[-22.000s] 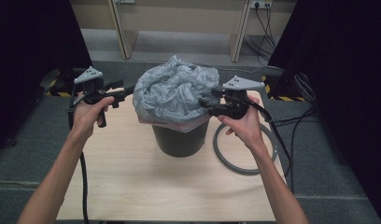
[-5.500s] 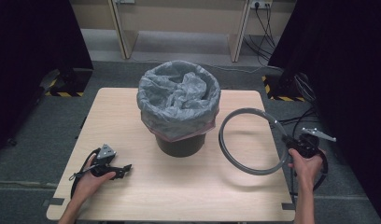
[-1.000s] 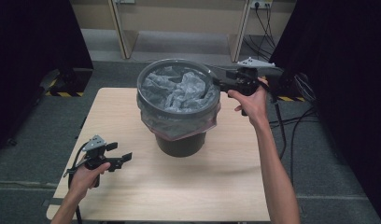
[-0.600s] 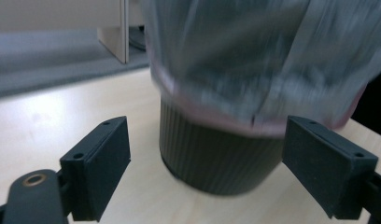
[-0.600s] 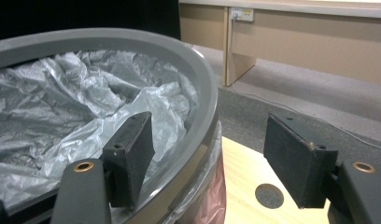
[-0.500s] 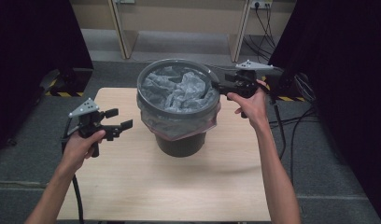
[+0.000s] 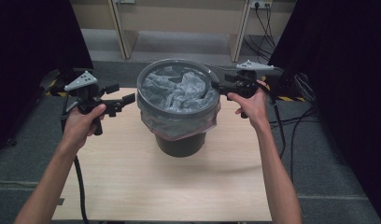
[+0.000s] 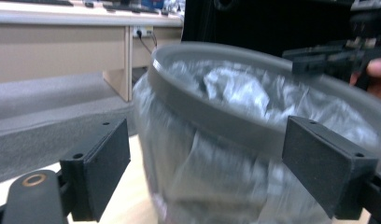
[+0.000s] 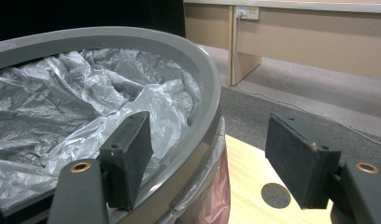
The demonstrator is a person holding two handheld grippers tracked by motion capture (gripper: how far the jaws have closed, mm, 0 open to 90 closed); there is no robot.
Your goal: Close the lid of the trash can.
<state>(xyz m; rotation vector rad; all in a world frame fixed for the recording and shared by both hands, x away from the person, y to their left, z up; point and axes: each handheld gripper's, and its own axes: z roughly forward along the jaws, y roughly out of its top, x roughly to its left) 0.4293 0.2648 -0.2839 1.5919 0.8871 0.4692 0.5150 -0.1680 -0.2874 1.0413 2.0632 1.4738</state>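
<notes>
From the high view, a grey ring (image 7: pixel 178 86) sits around the top of a dark bin (image 7: pixel 180 143) lined with a silver-grey bag (image 7: pixel 179 91), apparently to pin the liner's turned-over edge against the rim. The right gripper (image 7: pixel 218 87) straddles the ring's near-right edge, jaws spread with no pad pressing, a stance that looks meant to steady or seat the hoop. The left gripper (image 7: pixel 125 99) hangs just off the ring's opposite side, jaws apart and holding nothing, likely lined up to take that side.

In the left gripper view, the ring (image 8: pixel 235 109) and bag (image 8: pixel 216 172) lie straight ahead between the gripper's two spread pads (image 8: pixel 101 173), neither touching, with the other gripper (image 8: pixel 328 58) beyond the far rim.

In the right gripper view, one pad (image 9: pixel 128 156) stands inside the ring (image 9: pixel 198 93) over the crumpled bag (image 9: pixel 81 112), the other outside above the wooden table (image 9: pixel 247 172); a gap shows on both sides, so the rim is bracketed, not clamped.
</notes>
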